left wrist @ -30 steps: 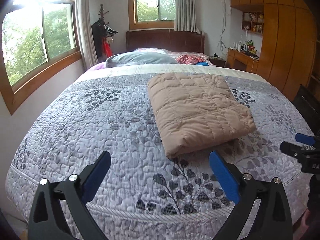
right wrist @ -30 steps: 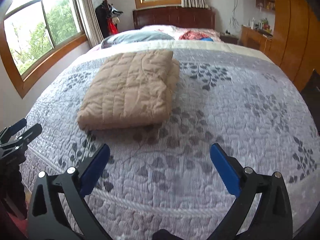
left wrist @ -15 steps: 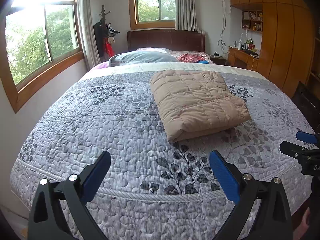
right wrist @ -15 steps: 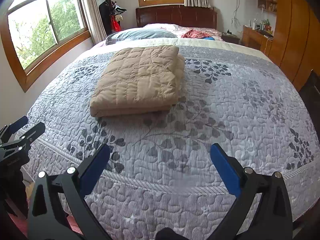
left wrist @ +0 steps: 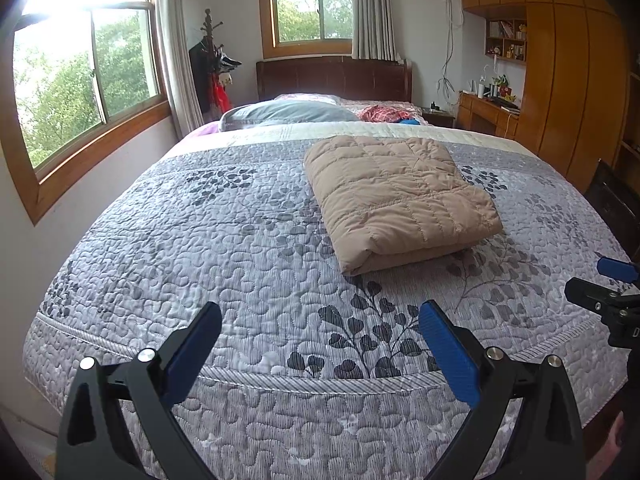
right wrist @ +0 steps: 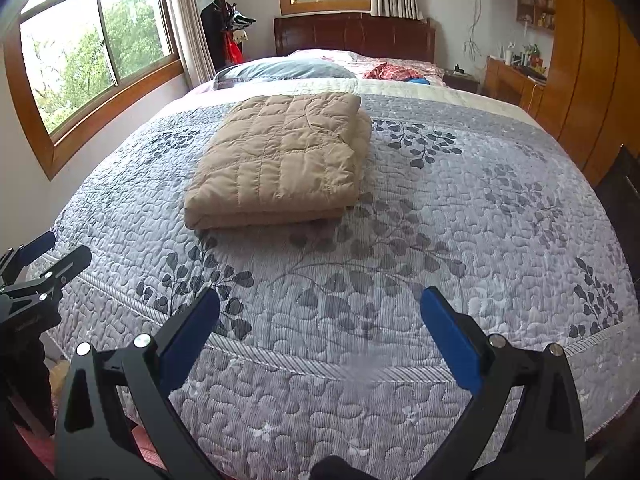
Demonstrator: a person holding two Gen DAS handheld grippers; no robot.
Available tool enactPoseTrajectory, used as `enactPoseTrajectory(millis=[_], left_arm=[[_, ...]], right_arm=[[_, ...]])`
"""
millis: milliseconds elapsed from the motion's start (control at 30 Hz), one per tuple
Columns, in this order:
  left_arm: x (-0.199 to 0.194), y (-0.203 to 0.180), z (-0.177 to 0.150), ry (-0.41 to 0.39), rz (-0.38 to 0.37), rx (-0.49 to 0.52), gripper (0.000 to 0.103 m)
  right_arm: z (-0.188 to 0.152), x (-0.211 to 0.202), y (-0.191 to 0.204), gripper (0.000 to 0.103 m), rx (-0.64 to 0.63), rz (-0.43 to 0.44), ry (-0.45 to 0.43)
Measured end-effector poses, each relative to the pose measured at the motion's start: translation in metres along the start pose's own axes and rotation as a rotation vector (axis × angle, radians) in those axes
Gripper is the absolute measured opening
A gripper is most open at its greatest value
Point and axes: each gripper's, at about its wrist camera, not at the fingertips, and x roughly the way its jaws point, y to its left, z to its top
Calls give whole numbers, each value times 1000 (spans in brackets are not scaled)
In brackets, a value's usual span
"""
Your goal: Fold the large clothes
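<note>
The wide bed (left wrist: 208, 240) takes most of both views. It is covered with a grey quilted bedspread (right wrist: 460, 208) printed with dark leaf sprays. Its dark brown wooden headboard (left wrist: 334, 78) stands at the far wall under a window.

To the right of the bed stands a tall orange-brown wooden wardrobe (left wrist: 576, 72). A low wooden desk (left wrist: 486, 114) with small items on top stands just beside it.

On the middle of the bedspread lies the beige quilted down garment (left wrist: 394, 196), folded into a thick rectangular bundle. It lies flat, with its folded layers showing at the near edge. In the right wrist view the same garment (right wrist: 284, 160) lies left of centre. It is well apart from both tools.

Behind it, near the headboard, rests a grey-blue pillow (left wrist: 286, 114). A red checked cloth (left wrist: 382, 113) lies to the right of the pillow.

The left tool (left wrist: 320, 324) hangs over the foot edge of the bed. It is released, its blue-padded jaws wide apart, with nothing between them. The right tool (right wrist: 320, 312) is released in the same way, also empty, over the foot edge. Each tool shows at the side edge of the other one's view.

In the far left corner stands a dark wooden coat rack (left wrist: 212, 64) with clothes hung on it.
</note>
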Motion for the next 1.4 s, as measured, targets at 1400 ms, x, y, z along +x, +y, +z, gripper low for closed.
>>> enactPoseTrajectory(millis=[1400], left_arm=[[8,2,1,17,-32,7,99]], right_arm=[[5,6,4,100,-18,0,19]])
